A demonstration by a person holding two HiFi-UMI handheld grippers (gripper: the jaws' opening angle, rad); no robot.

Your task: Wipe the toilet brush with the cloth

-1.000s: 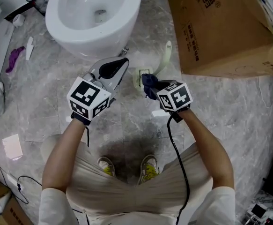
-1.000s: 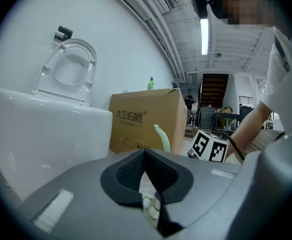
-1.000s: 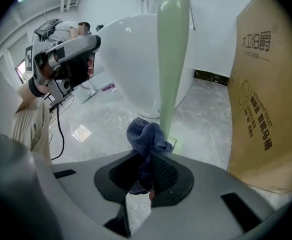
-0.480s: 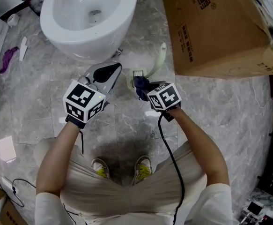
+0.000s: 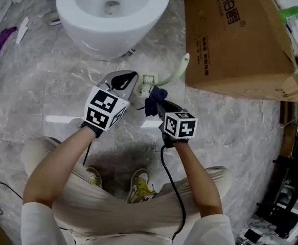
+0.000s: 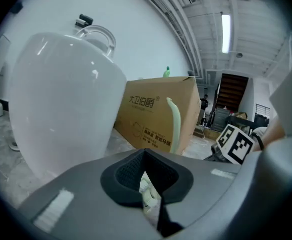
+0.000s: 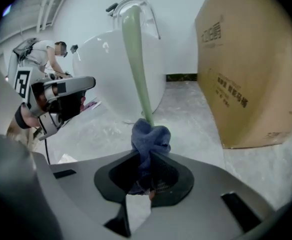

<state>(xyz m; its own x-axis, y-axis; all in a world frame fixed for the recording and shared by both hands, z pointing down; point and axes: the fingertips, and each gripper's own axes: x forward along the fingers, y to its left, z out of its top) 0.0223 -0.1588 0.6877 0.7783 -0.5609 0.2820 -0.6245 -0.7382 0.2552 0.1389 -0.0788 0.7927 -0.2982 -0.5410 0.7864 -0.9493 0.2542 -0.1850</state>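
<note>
Clamping toilet brush [image 7: 137, 69] in left gripper [image 6: 147, 191]; handle runs straight ahead of my right gripper's [image 7: 144, 181] pinched cloth [image 7: 150, 136].

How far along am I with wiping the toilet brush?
Done: left claw shut on the toilet brush, right claw shut on the blue cloth. In hand: cloth looks pressed against the handle base. Left: wiping up the rest of the handle.
</note>
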